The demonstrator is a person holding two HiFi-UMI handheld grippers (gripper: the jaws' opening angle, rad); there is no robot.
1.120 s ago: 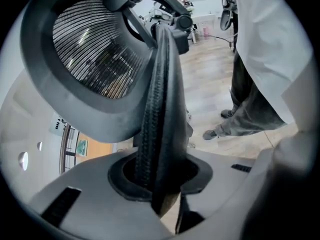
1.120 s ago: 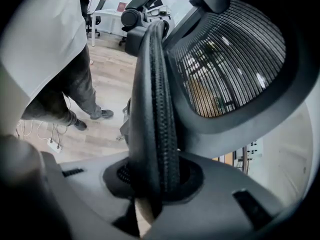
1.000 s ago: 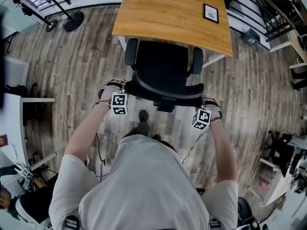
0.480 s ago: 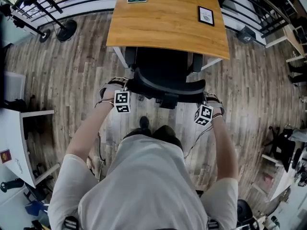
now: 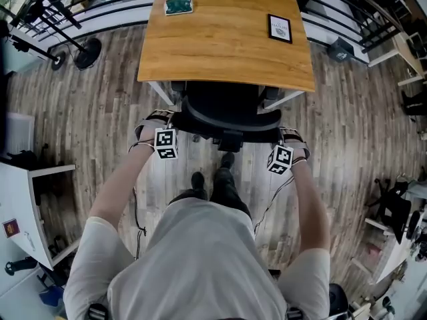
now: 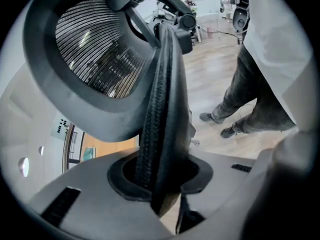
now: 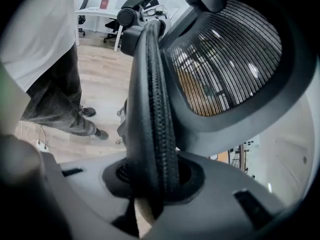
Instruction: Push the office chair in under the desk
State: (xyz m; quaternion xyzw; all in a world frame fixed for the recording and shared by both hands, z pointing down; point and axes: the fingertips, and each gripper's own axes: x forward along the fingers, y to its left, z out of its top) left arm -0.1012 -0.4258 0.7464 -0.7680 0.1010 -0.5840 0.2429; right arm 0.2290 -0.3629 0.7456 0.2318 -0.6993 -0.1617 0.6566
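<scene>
- Black mesh office chair (image 5: 223, 105) is sitting with its seat tucked under the wooden tabletop (image 5: 220, 45), its backrest (image 5: 233, 124) sticking out toward the person.
- Left tongs (image 5: 172, 122) are clamping the backrest's left edge, and right tongs (image 5: 283, 137) are clamping its right edge.
- A framed picture (image 5: 279, 28) and a small green object (image 5: 179, 6) are lying well apart on the tabletop.
</scene>
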